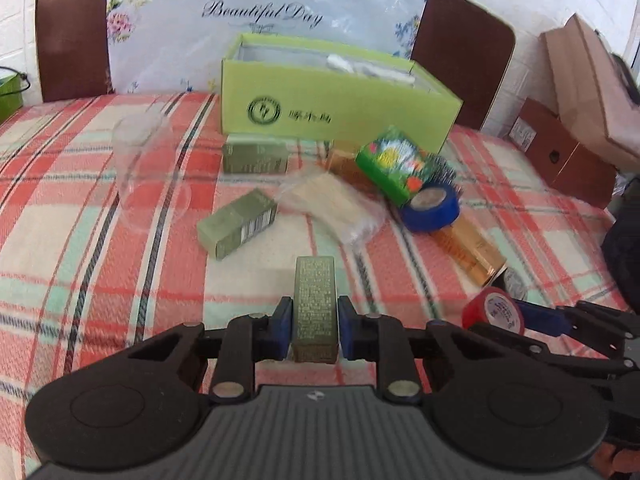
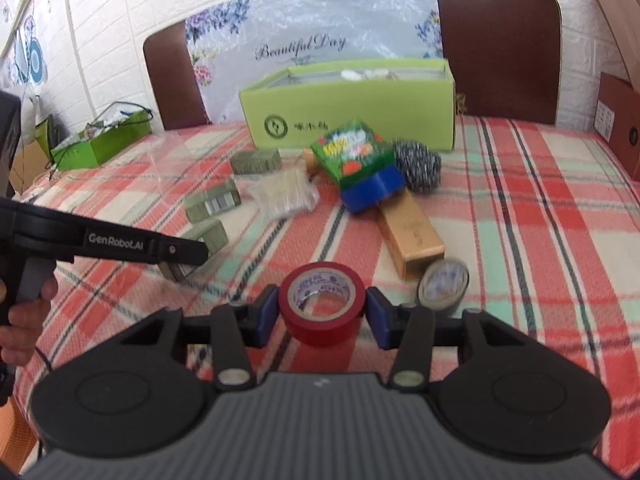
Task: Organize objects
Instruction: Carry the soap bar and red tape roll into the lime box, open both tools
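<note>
White brick wall and two brown chair backs (image 2: 496,44) close off the far side of my bench (image 1: 80,248), which is covered by a red, cream and mint plaid cloth. Much of what I get is soft with blur: the print on the lime-green cardboard box (image 1: 332,100) is unreadable, and what lies inside it is only pale shapes above the rim. A clear plastic cup (image 1: 148,172) on the cloth is nearly invisible against the checks. My left hand-held gripper (image 1: 315,326) is clamped on an olive-green carton (image 1: 315,308), its blue pads pressed to both long sides; no earlier frame, so I report only that grip. Two more olive cartons (image 1: 238,226) lie beyond it, one just in front of the lime box. My right hand-held gripper (image 2: 322,314) grips a red tape roll (image 2: 322,300) between its pads. Just right of it a grey tape roll (image 2: 443,282) stands on edge, touching the end of a gold carton (image 2: 412,236). Between my grippers and the lime box sits a clutter: a crinkled clear bag of pale sticks (image 2: 282,194), a flowery green box (image 2: 352,152) lying on a blue tape roll (image 1: 432,210), and a steel scourer (image 2: 418,166) partly hidden behind them. Brown boxes (image 1: 580,120) at the right edge are cut off.
</note>
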A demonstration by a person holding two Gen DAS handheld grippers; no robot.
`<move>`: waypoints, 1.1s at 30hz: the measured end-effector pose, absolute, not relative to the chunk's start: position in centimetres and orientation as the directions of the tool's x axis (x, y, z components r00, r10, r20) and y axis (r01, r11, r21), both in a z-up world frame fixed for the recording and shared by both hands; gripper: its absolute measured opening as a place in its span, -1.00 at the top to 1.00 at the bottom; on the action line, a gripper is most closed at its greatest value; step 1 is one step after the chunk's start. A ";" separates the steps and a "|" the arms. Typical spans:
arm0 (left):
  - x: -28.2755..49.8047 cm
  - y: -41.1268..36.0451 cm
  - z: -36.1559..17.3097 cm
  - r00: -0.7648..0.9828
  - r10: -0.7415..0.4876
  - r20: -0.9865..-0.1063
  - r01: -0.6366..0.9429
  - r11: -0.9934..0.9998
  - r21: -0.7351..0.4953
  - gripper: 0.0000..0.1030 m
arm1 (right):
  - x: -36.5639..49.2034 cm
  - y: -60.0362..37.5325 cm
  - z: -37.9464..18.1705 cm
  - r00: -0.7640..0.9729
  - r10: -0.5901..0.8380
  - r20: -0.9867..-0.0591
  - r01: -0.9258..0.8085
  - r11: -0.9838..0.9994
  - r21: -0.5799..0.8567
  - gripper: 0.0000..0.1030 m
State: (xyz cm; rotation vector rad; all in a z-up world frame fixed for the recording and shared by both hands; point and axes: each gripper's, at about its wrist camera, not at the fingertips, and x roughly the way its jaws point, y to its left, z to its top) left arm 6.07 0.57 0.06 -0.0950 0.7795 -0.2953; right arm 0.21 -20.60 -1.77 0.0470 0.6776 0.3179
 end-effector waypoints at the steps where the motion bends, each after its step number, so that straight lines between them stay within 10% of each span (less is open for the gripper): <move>1: 6.3 0.6 0.8 0.684 -0.303 -0.664 0.231 0.953 -0.198 0.54 | 0.6 -20.6 -1.2 0.741 0.308 -0.597 -0.279 0.949 0.144 0.10; 14: 13.6 1.0 10.0 0.823 -0.312 -0.475 0.236 0.948 -0.214 0.54 | 10.7 -20.2 5.8 0.841 0.318 -0.438 -0.296 0.948 0.120 0.10; 33: 30.8 -3.0 7.8 0.766 -0.313 -0.562 0.168 0.941 -0.294 0.54 | 29.0 -23.9 2.9 0.851 0.178 -0.493 -0.131 0.983 0.129 0.10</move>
